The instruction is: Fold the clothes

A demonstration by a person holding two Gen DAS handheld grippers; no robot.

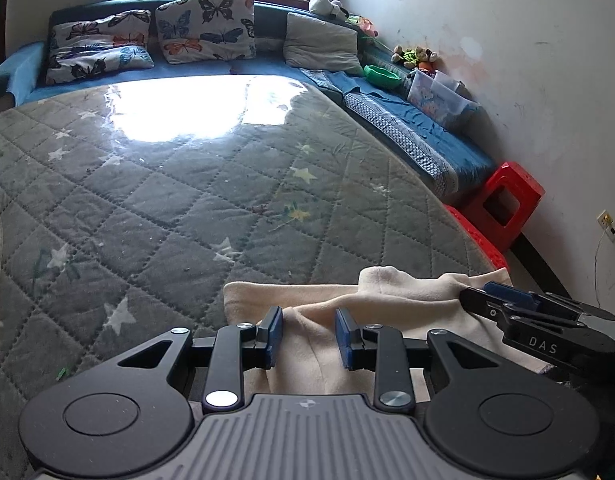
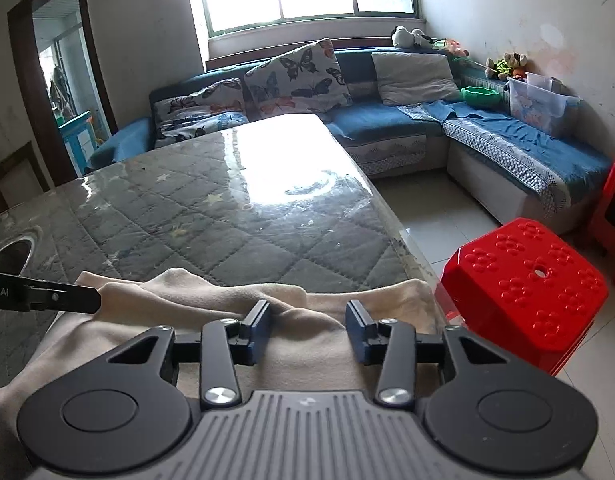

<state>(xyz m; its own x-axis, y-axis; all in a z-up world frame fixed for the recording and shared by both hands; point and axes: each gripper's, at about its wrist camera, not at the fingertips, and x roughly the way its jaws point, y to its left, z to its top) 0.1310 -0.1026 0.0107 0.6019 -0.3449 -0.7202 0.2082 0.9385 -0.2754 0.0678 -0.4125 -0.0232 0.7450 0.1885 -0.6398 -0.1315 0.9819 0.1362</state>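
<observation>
Cream garment (image 1: pixel 347 300) lies bunched at the near edge of the quilted table (image 1: pixel 187 200), close to its right corner beside the red stool (image 2: pixel 523 280).

Handling, judged: soft fleece-like knit, light, limp; it will sag and crease, not slippery, not fragile. Best taken at a hem or corner, one on each side, so the cloth can be lifted flat.

Left gripper (image 1: pixel 309 336): jaws part-spread, blue pads (image 1: pixel 276 334) standing clear either side of a raised fold; cloth between them but not pinched.

Right gripper (image 2: pixel 307 330): jaws spread somewhat wider, over the garment's right portion, a ridge of cloth between the pads, nothing clamped. Holds nothing.
</observation>
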